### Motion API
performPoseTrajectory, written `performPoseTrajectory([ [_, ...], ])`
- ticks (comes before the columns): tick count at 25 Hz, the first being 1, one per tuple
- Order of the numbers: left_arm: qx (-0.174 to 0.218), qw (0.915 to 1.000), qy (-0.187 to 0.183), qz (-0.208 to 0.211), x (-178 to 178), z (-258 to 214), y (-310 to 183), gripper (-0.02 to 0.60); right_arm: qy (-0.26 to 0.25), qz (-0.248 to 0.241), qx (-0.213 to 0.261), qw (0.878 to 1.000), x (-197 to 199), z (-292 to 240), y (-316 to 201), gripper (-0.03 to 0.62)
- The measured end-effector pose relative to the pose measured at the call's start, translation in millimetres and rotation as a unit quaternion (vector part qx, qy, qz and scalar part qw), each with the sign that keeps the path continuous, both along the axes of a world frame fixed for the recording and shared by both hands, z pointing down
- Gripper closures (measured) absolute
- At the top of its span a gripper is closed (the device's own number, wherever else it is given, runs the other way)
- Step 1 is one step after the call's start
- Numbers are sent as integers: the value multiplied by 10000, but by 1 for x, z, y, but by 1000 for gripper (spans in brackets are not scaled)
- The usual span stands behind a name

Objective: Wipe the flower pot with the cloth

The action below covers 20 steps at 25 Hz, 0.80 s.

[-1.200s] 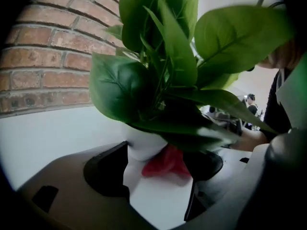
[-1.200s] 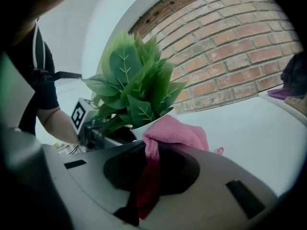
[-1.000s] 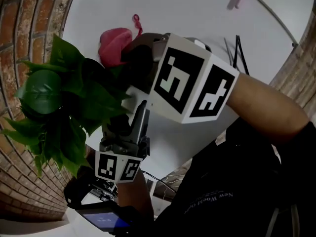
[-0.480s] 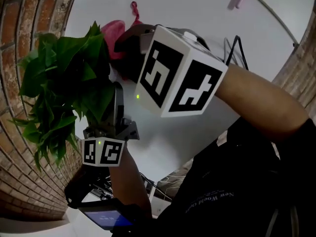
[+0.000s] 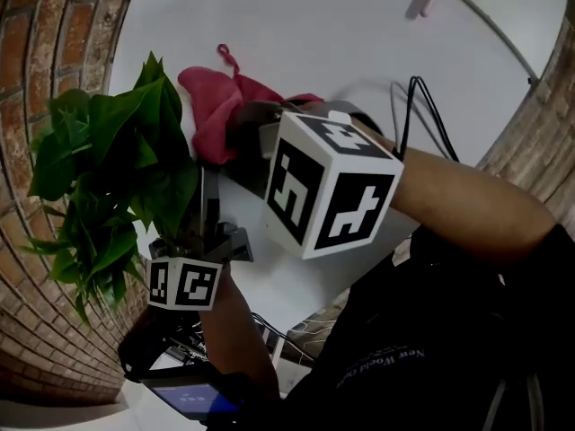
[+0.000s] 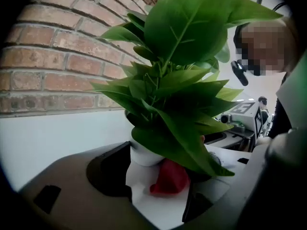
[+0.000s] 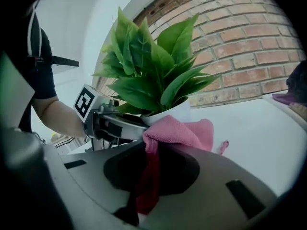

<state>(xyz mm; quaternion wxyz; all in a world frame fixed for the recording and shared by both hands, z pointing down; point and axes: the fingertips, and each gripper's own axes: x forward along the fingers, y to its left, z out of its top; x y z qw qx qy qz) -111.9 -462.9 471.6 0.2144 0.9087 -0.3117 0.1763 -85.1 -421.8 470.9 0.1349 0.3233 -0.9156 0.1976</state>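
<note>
**Pot clamped on the left, cloth pressed to its side**

Head view: the left gripper [image 5: 208,206], at lower left, reaches up under the green leaves [image 5: 117,151] beside the brick wall [image 5: 36,43]. The right gripper [image 5: 244,126], at centre, carries the pink cloth [image 5: 211,97] just right of the leaves, over the white table [image 5: 314,34].

Left gripper view: the jaws stand wide and have just drawn in slightly. They clamp the white flower pot [image 6: 144,155] at lower centre, and the cloth shows red at the pot's right.

Right gripper view: the jaws are nearly together, pinching the cloth. Its bunched front touches the pot's wall at mid-frame.
</note>
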Motion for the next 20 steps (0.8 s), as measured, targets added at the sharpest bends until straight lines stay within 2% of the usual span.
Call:
performPoseTrajectory([
  [2,27,10000,-40,64,-3,1,-1,265,-42,176,67,9998,16,-4,-6,542],
  [5,176,9993,-142,309,-12,-2,0,265,38,914,167,9957,51,-12,-30,542],
  [7,239,9988,-67,421,-15,-8,0,265,177,1213,212,9922,62,-13,-47,542],
  [10,207,9988,62,429,-13,-12,3,265,477,1008,222,9935,44,-8,-54,542],
  [12,140,9995,98,253,-12,-13,2,265,683,910,269,9931,34,-5,-55,543],
  [16,45,9999,95,-50,-12,-13,-2,265,851,901,263,9919,28,2,-49,545],
  [20,-15,9996,143,-252,-8,-11,3,265,920,646,76,9936,13,14,-22,545],
])
